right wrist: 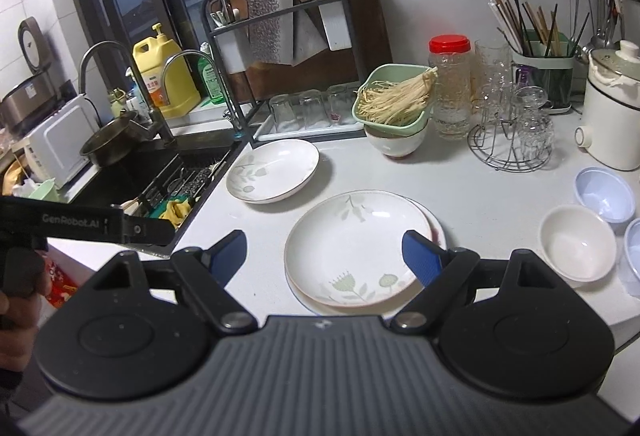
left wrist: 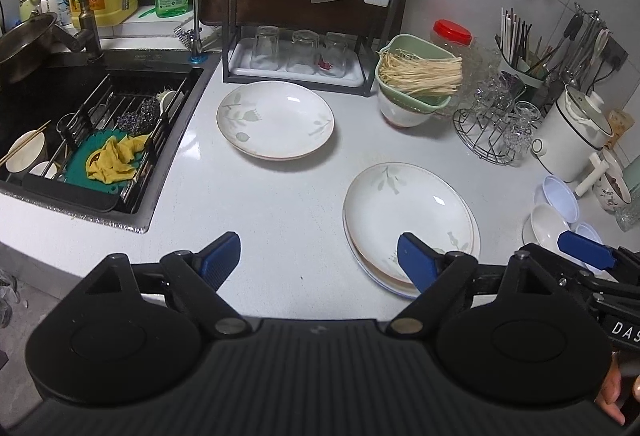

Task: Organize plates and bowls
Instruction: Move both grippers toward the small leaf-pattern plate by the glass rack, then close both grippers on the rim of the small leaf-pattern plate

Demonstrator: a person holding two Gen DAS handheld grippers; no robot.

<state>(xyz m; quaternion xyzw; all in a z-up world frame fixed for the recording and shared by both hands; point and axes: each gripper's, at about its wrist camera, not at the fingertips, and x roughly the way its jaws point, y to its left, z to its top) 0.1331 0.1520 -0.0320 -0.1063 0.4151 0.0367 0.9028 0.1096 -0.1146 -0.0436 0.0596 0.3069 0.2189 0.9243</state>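
A white floral plate (left wrist: 276,118) lies alone on the counter near the sink; it also shows in the right wrist view (right wrist: 272,170). A stack of floral plates (left wrist: 408,220) lies nearer me, also in the right wrist view (right wrist: 356,248). A small white bowl (right wrist: 578,242) and pale blue bowls (right wrist: 604,194) sit at the right. My left gripper (left wrist: 318,260) is open and empty above the counter's front, left of the stack. My right gripper (right wrist: 324,256) is open and empty, hovering over the stack's near edge.
The sink (left wrist: 80,132) with a rack and yellow cloth is at the left. A dish rack with glasses (left wrist: 304,52), a green basket of noodles on a bowl (left wrist: 416,84), a wire glass stand (left wrist: 492,124) and a white pot (left wrist: 576,132) line the back.
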